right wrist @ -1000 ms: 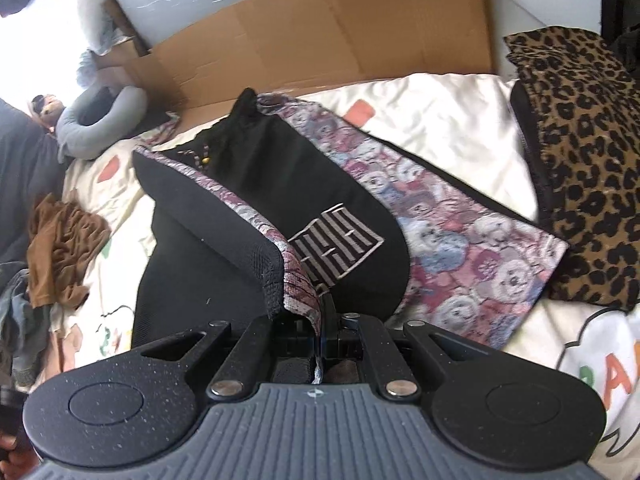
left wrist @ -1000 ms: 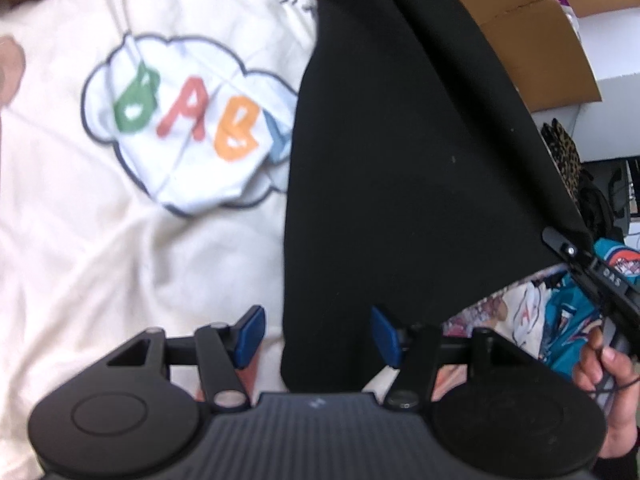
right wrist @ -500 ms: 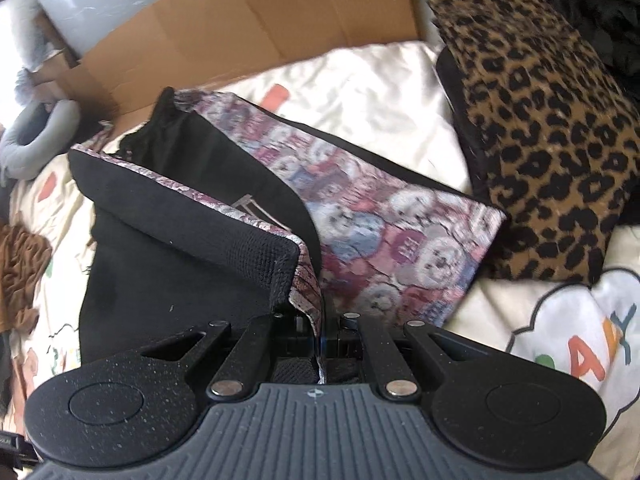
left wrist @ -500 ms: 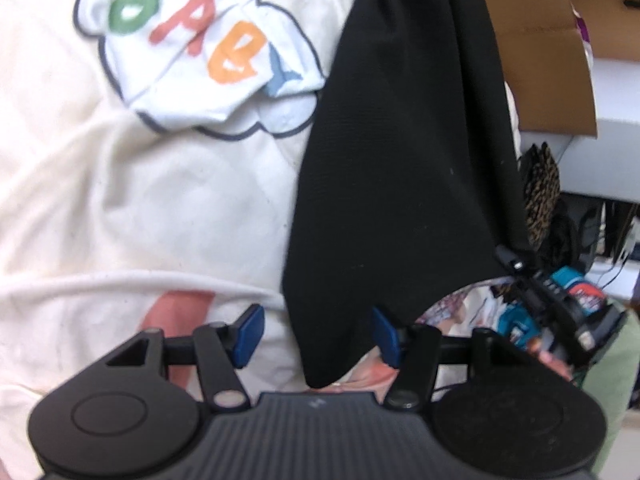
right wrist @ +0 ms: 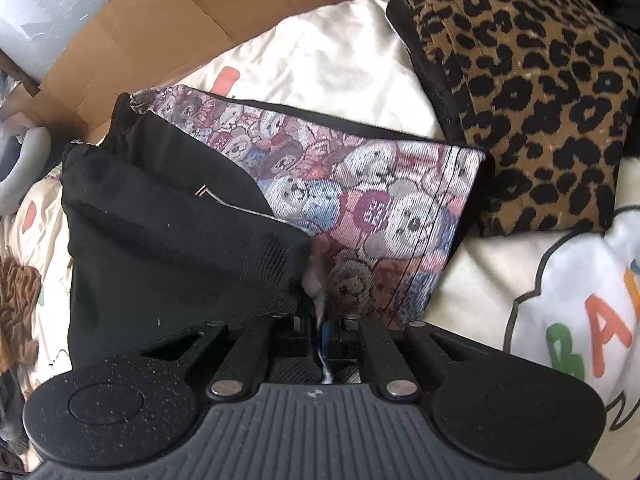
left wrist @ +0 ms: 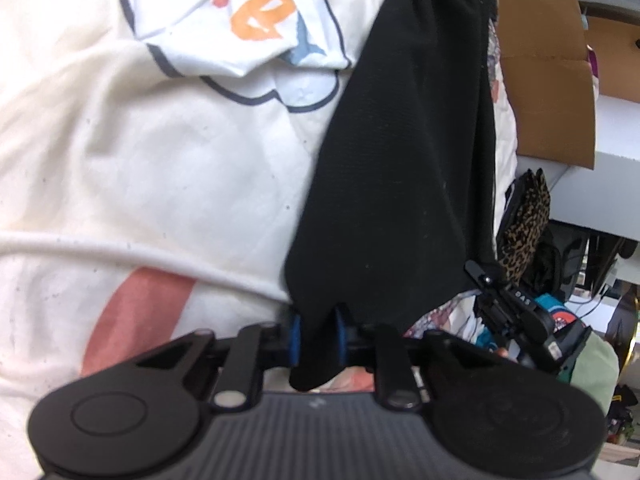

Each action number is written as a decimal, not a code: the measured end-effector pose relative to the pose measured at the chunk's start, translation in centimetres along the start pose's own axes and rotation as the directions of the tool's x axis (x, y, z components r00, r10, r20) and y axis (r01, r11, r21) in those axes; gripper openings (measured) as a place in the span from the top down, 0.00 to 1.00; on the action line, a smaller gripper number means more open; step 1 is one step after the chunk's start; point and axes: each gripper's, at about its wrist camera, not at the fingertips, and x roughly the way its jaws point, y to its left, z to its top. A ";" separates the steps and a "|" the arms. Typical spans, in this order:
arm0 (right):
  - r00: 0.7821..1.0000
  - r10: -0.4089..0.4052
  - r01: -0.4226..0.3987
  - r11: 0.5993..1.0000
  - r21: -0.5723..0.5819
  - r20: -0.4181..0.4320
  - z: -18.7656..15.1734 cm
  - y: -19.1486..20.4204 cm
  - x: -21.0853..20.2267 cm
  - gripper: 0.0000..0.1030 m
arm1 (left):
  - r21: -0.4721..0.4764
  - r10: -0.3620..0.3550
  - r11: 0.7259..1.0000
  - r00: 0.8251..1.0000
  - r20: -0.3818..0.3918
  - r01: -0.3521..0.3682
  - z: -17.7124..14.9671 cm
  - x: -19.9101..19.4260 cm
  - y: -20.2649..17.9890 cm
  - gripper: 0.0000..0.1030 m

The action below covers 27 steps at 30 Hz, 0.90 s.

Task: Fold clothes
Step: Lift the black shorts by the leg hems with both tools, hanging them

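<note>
A black garment [left wrist: 400,160] with a bear-print panel [right wrist: 360,200] lies on a cream bedspread [left wrist: 160,180]. In the left wrist view its black corner hangs between the blue pads of my left gripper [left wrist: 318,334], whose jaws are closing and pinch the cloth. My right gripper [right wrist: 320,332] holds the folded-over black edge [right wrist: 180,248] low over the bear print. Its jaws are just starting to open, and the hem is still between them. The right gripper [left wrist: 516,312] also shows in the left wrist view, at the garment's other corner.
A folded leopard-print garment [right wrist: 540,100] lies right behind the bear panel. Flattened cardboard [right wrist: 180,28] stands along the far side. The bedspread carries a cloud print with coloured letters [left wrist: 240,20]. A brown cloth [right wrist: 16,308] and a grey neck pillow [right wrist: 24,172] lie at the left.
My left jaws have gone from wide apart to pinched on the black corner. Both grippers have sunk, and the right one has brought the folded edge down over the bear print.
</note>
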 end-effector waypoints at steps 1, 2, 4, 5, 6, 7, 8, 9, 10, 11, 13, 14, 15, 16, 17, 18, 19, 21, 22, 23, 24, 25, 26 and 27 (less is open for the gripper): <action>1.000 -0.003 0.003 1.000 -0.004 0.005 0.1 0.0 0.0 0.94 | 0.001 -0.003 1.000 1.000 0.002 0.003 -0.7 0.2 0.6 0.84; 1.000 -0.003 0.004 1.000 -0.002 0.006 0.1 -0.1 0.0 0.93 | -0.002 -0.003 1.000 1.000 0.004 0.003 -1.2 0.7 1.3 0.83; 1.000 -0.002 0.002 1.000 0.013 0.008 0.3 -0.3 0.0 0.93 | -0.019 -0.009 1.000 1.000 0.011 0.009 -1.3 0.6 1.7 0.80; 1.000 -0.004 0.003 1.000 0.020 0.011 0.3 -0.4 0.1 0.92 | -0.030 -0.014 0.999 1.000 0.015 0.015 -1.4 0.6 1.9 0.80; 1.000 -0.008 0.008 1.000 0.028 0.015 0.4 -0.5 0.1 0.90 | -0.042 -0.024 0.999 1.000 0.016 0.025 -1.4 0.7 2.1 0.80; 1.000 -0.013 0.013 0.999 0.037 0.020 0.5 -0.6 0.0 0.90 | -0.047 -0.032 0.998 0.999 0.015 0.033 -1.5 0.7 2.3 0.80; 1.000 -0.017 0.016 0.999 0.043 0.026 0.6 -0.7 -0.1 0.90 | -0.048 -0.041 0.998 0.999 0.014 0.042 -1.6 0.6 2.4 0.80; 0.999 -0.022 0.020 0.999 0.045 0.033 0.8 -0.7 -0.1 0.90 | -0.049 -0.050 0.998 0.999 0.012 0.050 -1.6 0.5 2.5 0.82; 0.999 -0.029 0.027 0.999 0.030 0.042 0.9 -0.6 -0.3 0.90 | -0.050 -0.058 0.997 0.998 0.011 0.059 -1.7 0.4 2.6 0.91; 0.998 -0.034 0.033 0.999 0.016 0.051 1.0 -0.6 -0.4 0.90 | -0.052 -0.067 0.996 0.998 0.010 0.067 -1.8 0.4 2.7 0.95; 0.997 -0.027 0.027 1.000 0.007 0.070 1.2 -0.6 -0.8 0.94 | -0.052 -0.084 0.995 0.996 0.004 0.084 -1.9 0.2 2.8 0.98; 0.997 -0.020 0.019 1.000 0.012 0.078 1.4 -0.7 -1.0 0.98 | -0.050 -0.093 0.994 0.996 0.000 0.093 -1.9 0.1 2.7 0.98; 0.996 -0.018 0.017 1.000 0.009 0.086 1.6 -0.7 -1.3 0.99 | -0.043 -0.103 0.994 0.995 -0.005 0.103 -1.8 -0.1 2.6 0.99; 0.995 -0.016 0.016 1.000 0.005 0.097 1.7 -0.5 -1.6 0.99 | -0.037 -0.115 0.993 0.993 -0.010 0.114 -1.6 -0.3 2.6 0.99; 0.993 -0.017 0.018 1.000 -0.005 0.113 2.0 -0.3 -2.0 0.99 | -0.030 -0.127 0.992 0.992 -0.016 0.126 -1.5 -0.5 2.5 0.99; 0.991 -0.017 0.020 1.000 -0.015 0.130 2.2 0.0 -2.5 0.99 | -0.022 -0.139 0.990 0.990 -0.022 0.139 -1.3 -0.9 2.2 0.99; 0.989 -0.018 0.022 1.000 -0.022 0.150 2.5 0.3 -3.0 0.99 | -0.014 -0.152 0.988 0.988 -0.027 0.152 -1.2 -1.2 1.8 0.99; 0.983 -0.018 0.024 0.999 -0.031 0.184 3.2 0.7 -4.0 0.99 | 0.004 -0.178 0.984 0.984 -0.030 0.178 -1.0 -1.9 1.0 0.99; 0.980 -0.017 0.025 0.999 -0.035 0.199 3.6 0.8 -4.4 0.99 | 0.011 -0.191 0.981 0.981 -0.032 0.192 -1.0 -2.1 0.6 0.99; 0.977 -0.018 0.027 0.999 -0.039 0.213 3.9 0.9 -4.9 0.99 | 0.015 -0.205 0.979 0.978 -0.033 0.205 -1.2 -1.9 0.4 0.99; 0.974 -0.019 0.030 0.999 -0.043 0.227 4.3 1.1 -5.3 0.99 | 0.019 -0.216 0.976 0.976 -0.036 0.217 -1.3 -1.7 0.1 0.99; 0.971 -0.021 0.033 0.998 -0.045 0.237 4.5 1.1 -5.6 0.99 | 0.023 -0.224 0.974 0.974 -0.041 0.225 -1.4 -1.5 -0.2 0.99; 0.969 -0.023 0.035 0.998 -0.044 0.246 4.8 1.1 -6.0 0.99 | 0.027 -0.231 0.972 0.972 -0.046 0.232 -1.7 -1.1 -0.6 0.99; 0.967 -0.026 0.038 0.998 -0.042 0.253 4.9 1.0 -6.2 0.99 | 0.034 -0.234 0.971 0.971 -0.051 0.236 -2.5 -0.5 -1.1 0.99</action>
